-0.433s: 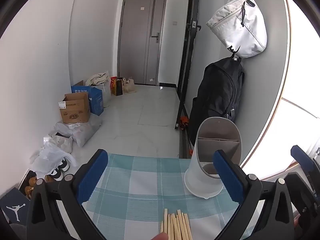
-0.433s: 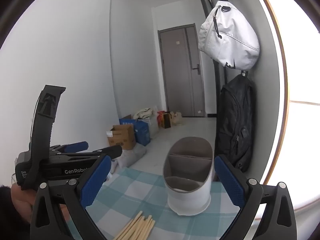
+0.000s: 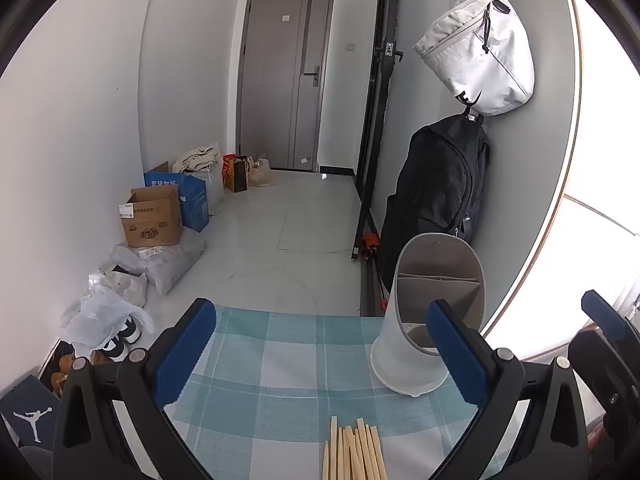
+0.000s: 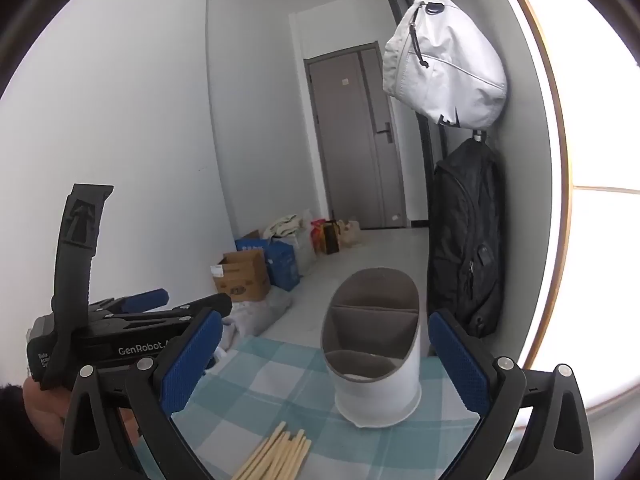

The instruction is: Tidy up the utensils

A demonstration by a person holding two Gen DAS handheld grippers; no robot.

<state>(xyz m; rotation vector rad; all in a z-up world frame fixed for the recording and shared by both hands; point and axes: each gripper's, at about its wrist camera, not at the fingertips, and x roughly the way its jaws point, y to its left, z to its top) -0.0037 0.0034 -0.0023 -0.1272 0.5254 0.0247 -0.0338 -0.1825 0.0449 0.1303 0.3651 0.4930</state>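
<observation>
A bundle of several wooden chopsticks [image 3: 354,454] lies on the teal checked tablecloth [image 3: 280,360] near the front edge; it also shows in the right wrist view [image 4: 276,456]. A white utensil holder [image 3: 430,312] with grey divided compartments stands upright at the cloth's far right, empty as far as I can see; it also shows in the right wrist view [image 4: 376,356]. My left gripper [image 3: 320,352] is open and empty above the cloth, behind the chopsticks. My right gripper [image 4: 324,364] is open and empty, facing the holder. The left gripper's body [image 4: 120,332] shows at the left of the right wrist view.
The table's far edge drops to a tiled floor [image 3: 288,232]. Cardboard boxes [image 3: 152,220] and bags [image 3: 120,312] line the left wall. A black backpack [image 3: 436,200] and a white bag [image 3: 480,52] hang on the right wall behind the holder. A grey door [image 3: 280,80] is at the back.
Both views have shifted only slightly. The chopsticks and holder have not moved. Both grippers stay open.
</observation>
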